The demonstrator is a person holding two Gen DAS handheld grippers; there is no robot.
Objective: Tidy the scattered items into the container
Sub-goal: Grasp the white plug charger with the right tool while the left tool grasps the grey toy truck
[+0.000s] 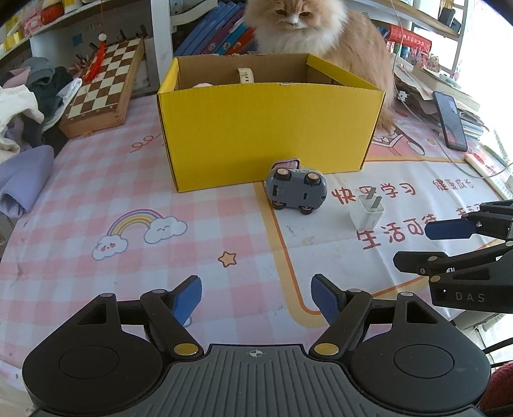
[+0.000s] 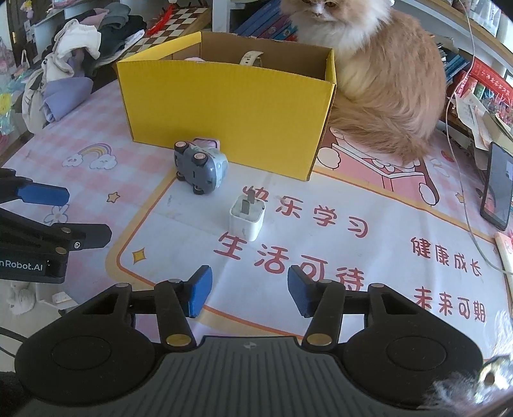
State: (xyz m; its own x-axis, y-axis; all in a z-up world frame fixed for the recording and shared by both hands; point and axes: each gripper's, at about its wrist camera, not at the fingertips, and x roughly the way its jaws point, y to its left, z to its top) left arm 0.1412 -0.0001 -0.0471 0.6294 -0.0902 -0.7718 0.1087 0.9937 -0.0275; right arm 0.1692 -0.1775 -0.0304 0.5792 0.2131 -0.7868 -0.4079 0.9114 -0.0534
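Observation:
A yellow cardboard box (image 1: 266, 128) stands open on the table, also in the right wrist view (image 2: 224, 106); a watch strap (image 1: 245, 76) and something pink lie inside. A grey toy car (image 1: 296, 189) lies on its side in front of the box, also in the right wrist view (image 2: 200, 168), with a small pink item (image 2: 206, 142) behind it. A white charger plug (image 1: 366, 213) stands prongs-up to its right, also in the right wrist view (image 2: 247, 218). My left gripper (image 1: 256, 300) is open and empty, short of the car. My right gripper (image 2: 249, 290) is open and empty, just short of the plug.
An orange-and-white cat (image 1: 320, 29) sits behind and right of the box. A chessboard (image 1: 102, 86) and a clothes pile (image 1: 29, 96) lie at the left. A black phone (image 1: 450, 120), a cable and papers lie at the right. A patterned mat (image 1: 160, 224) covers the table.

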